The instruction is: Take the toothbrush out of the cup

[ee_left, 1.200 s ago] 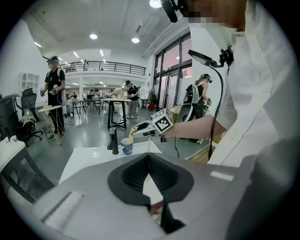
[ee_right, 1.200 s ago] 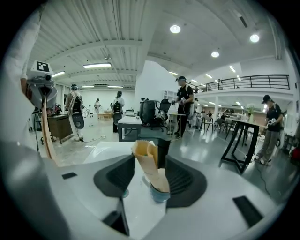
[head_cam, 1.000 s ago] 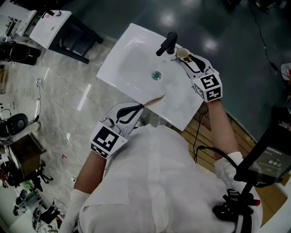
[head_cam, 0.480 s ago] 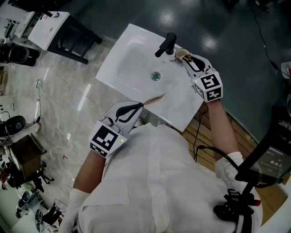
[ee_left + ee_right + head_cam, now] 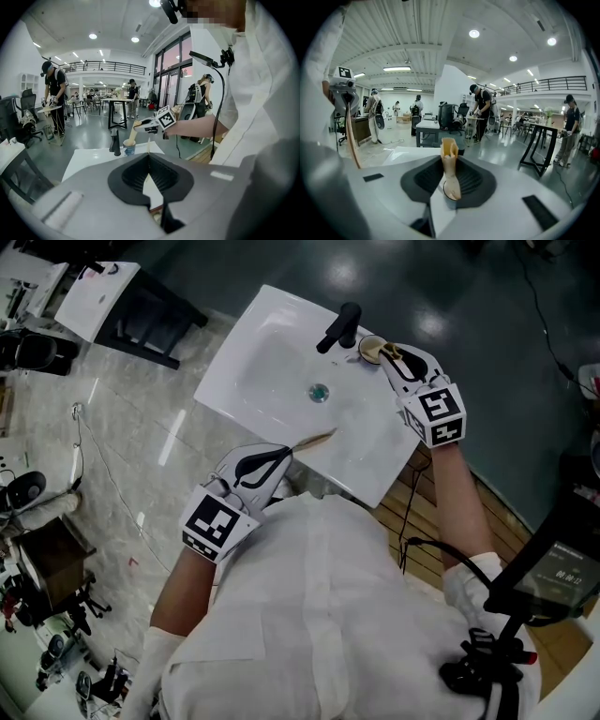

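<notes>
**At the sink (image 5: 267, 371): toothbrush (image 5: 450, 164) gripped, cup (image 5: 129, 150) below**

My right forearm (image 5: 448, 486) stretches along the sink's right edge. My right gripper (image 5: 394, 356) points forward and a little downward at the far corner, just beside the black faucet (image 5: 339, 326). Its jaws are closing on the toothbrush, pads against its pale shaft. My left forearm (image 5: 183, 587) is drawn in close to my body. My left gripper (image 5: 284, 456) tilts downward at the sink's near edge, clamped on a thin wooden stick (image 5: 316, 438) that juts out over the bowl of the sink.

From the head view, cup and toothbrush merge into one tan patch under my right gripper. The right gripper view sets the toothbrush upright between the jaws, with the cup's rim directly beneath. Only the left gripper view, looking across the sink, shows it from the side. There the toothbrush slants from my right gripper down into the cup, its lower end inside the rim. The cup stands on the sink just beside the faucet.
</notes>
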Demonstrator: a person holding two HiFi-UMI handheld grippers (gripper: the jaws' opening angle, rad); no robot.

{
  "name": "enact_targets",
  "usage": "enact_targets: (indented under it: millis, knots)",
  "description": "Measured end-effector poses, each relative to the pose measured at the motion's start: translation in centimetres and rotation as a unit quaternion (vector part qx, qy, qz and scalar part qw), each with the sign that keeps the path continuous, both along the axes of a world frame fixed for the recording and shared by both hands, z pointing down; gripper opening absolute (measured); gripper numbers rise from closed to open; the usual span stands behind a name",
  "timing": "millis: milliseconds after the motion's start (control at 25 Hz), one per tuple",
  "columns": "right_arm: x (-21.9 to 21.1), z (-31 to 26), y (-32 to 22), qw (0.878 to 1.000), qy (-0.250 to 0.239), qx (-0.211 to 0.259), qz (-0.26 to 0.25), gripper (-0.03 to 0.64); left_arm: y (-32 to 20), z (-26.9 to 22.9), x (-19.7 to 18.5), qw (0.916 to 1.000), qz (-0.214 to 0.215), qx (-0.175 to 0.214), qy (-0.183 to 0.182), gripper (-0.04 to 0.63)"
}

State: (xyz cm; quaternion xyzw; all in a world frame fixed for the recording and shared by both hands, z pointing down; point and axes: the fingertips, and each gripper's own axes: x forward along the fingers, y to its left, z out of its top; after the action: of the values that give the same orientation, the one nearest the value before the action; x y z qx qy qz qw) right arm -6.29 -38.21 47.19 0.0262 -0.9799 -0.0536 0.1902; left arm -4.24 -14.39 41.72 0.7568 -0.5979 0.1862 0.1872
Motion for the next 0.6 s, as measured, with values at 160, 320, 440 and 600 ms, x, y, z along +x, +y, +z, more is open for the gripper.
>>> enact_targets:
  millis: [160, 320, 440, 600]
  knots:
    - [0.3, -0.9, -0.2, 1.0, -0.006, 0.0, 0.0, 0.072, -0.1, 0.0, 0.1, 1.0, -0.004, 0.002, -0.002, 0.006]
    - [0.9, -2.1, -0.1, 1.0, -0.022, 0.001, 0.0, 0.067, -0.1, 0.2, 0.4, 1.0, -0.005, 0.003, -0.006, 0.005]
    - [1.5, -3.3, 0.1, 0.999, -0.032, 0.002, 0.002, 0.066, -0.1, 0.0, 0.5, 0.9999, -0.008, 0.004, -0.007, 0.005]
    - [2.9, -5.0, 0.5, 0.999, -0.044, 0.009, 0.01, 0.064, 0.2, -0.2, 1.0, 0.9999, -0.003, 0.01, -0.01, 0.006]
